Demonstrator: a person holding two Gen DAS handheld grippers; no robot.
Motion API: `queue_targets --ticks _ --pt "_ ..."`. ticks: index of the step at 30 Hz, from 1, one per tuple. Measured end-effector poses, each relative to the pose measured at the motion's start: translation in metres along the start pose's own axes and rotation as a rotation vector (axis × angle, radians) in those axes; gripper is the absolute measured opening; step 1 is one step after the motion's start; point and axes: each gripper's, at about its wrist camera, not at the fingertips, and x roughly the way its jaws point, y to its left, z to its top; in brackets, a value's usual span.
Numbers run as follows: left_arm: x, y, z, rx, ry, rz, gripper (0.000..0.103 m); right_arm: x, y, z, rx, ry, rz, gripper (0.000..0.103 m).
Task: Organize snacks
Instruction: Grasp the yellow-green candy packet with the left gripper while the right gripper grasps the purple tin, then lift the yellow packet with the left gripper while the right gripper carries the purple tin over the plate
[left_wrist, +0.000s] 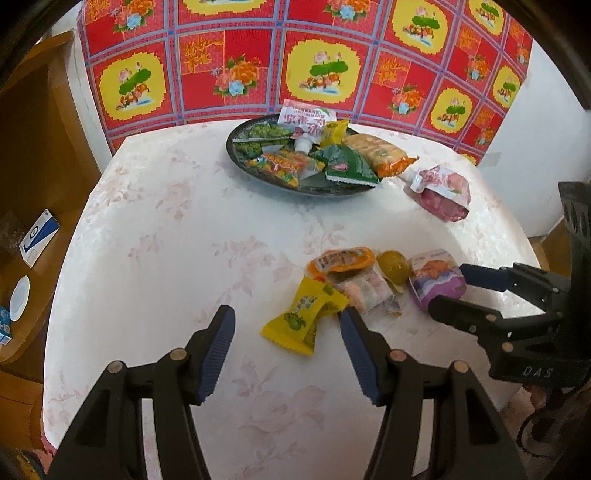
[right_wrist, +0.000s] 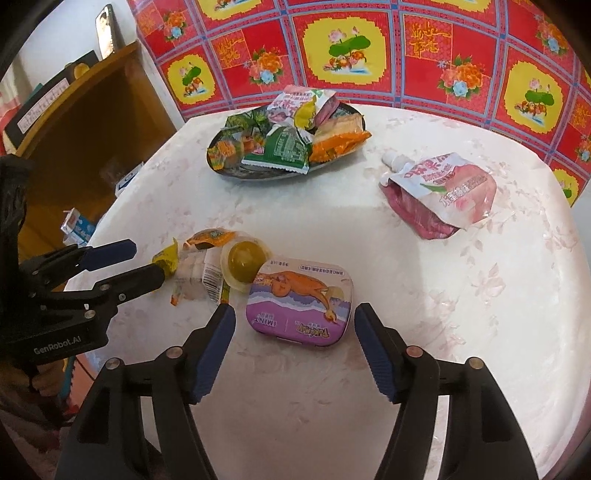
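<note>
A dark plate (left_wrist: 236, 142) (right_wrist: 221, 170) at the table's far side holds several snack packets. My left gripper (left_wrist: 287, 321) is open, with a yellow candy packet (left_wrist: 303, 321) lying between its fingertips; it also shows at the left of the right wrist view (right_wrist: 147, 264). My right gripper (right_wrist: 294, 317) is open around a purple mint tin (right_wrist: 300, 302), which also shows in the left wrist view (left_wrist: 437, 282), where the gripper (left_wrist: 448, 290) comes in from the right. Loose beside them lie an orange jelly cup (left_wrist: 341, 260), a clear wrapper (left_wrist: 365, 291), a green jelly cup (right_wrist: 245, 263) and a pink drink pouch (right_wrist: 441, 192) (left_wrist: 441, 192).
The table wears a white floral cloth (left_wrist: 184, 240). A red patterned cloth (left_wrist: 258, 62) hangs behind it. A wooden shelf (left_wrist: 26, 166) (right_wrist: 92, 122) with boxes stands to the left.
</note>
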Motion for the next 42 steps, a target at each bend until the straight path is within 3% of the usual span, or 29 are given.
queue_targets --ticks 19,21,25,42 --pt "0.018 -0.01 -0.001 0.059 -0.014 0.056 0.062 0.005 0.007 0.0 -0.019 -0.022 -0.054 0.069" --pt "0.018 -0.012 -0.002 0.068 -0.022 0.057 0.059 0.006 0.007 0.0 -0.022 -0.028 -0.059 0.069" --pt "0.017 -0.013 -0.001 0.073 -0.038 0.048 0.03 0.006 0.007 0.0 -0.02 -0.044 -0.072 0.064" --pt "0.009 -0.011 0.003 0.051 -0.062 0.018 0.026 0.001 0.003 0.001 0.001 -0.07 -0.037 0.064"
